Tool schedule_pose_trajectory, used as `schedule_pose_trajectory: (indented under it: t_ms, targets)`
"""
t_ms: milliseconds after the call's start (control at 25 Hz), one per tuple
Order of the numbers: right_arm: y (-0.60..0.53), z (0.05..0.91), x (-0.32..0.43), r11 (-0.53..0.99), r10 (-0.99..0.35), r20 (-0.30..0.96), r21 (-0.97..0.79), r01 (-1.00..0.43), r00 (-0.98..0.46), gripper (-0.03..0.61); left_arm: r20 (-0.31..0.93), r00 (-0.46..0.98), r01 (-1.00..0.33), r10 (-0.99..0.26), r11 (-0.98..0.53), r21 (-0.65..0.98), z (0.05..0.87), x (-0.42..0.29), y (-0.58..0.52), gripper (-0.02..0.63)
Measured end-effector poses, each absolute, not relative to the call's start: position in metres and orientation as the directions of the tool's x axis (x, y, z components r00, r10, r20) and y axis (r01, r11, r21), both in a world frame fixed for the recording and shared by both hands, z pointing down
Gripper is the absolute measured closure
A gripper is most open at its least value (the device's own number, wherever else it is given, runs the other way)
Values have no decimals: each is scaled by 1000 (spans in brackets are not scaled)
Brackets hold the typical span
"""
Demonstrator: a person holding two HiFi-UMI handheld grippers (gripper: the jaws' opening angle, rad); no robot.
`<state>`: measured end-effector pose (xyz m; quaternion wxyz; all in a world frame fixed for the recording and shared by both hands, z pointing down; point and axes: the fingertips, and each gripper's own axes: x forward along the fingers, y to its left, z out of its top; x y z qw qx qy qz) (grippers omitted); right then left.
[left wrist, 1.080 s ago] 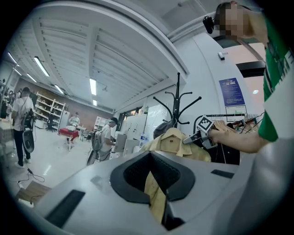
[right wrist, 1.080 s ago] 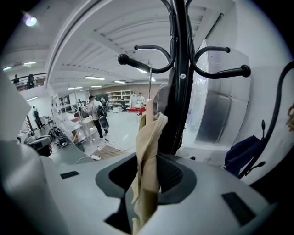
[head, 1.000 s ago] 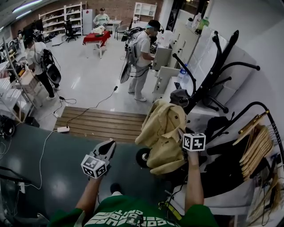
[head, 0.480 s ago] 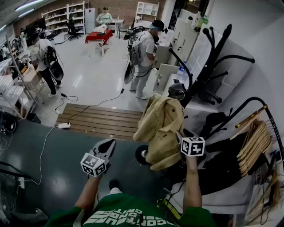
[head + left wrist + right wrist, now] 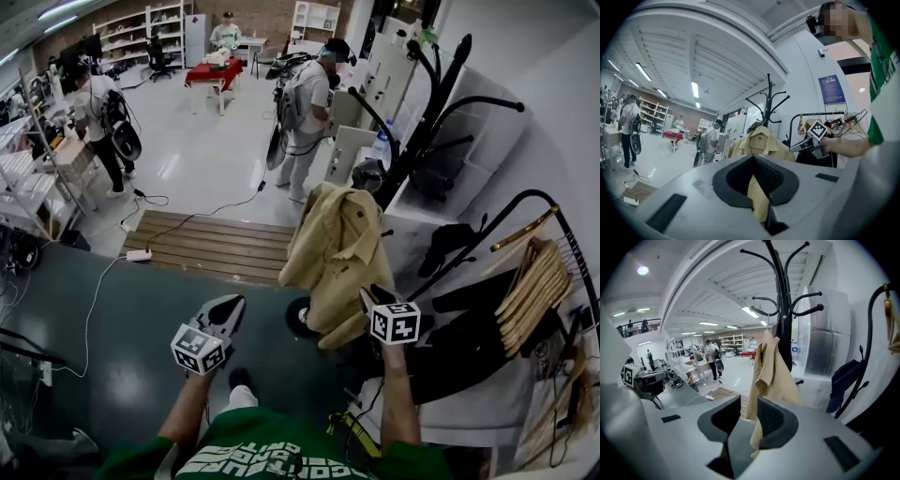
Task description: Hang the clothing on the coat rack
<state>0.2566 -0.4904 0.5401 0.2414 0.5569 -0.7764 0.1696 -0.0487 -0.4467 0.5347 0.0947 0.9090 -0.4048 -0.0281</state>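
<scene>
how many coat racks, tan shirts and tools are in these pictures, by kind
coat rack: 1
tan shirt: 1, hung on the rack
tool: 2, the left tool and the right tool; the right one's jaws have just closed a little but stand apart, with the shirt's edge showing between them
total: 4
</scene>
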Motion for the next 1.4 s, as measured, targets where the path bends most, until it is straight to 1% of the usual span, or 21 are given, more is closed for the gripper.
schedule_pose_trajectory:
  t_ms: [240, 440, 1040, 1400]
  targets:
    - [-453, 547, 248, 346, -784, 546, -12, -938, -296, 535, 46, 666, -736, -745, -646, 203, 544, -43, -409, 609]
    - [-419, 554, 236, 379, -777, 532, -34, -925, -338, 569, 57, 653, -748, -755, -632, 200, 549, -45, -378, 609]
    - [-340, 569, 190, 469, -746, 503, -68, -880, -436, 571, 65, 637, -763, -768, -618, 189, 554, -56, -313, 609]
    - [-318, 575, 179, 489, -737, 495, -79, -869, -460, 569, 71, 629, -771, -774, -609, 189, 561, -61, -288, 609]
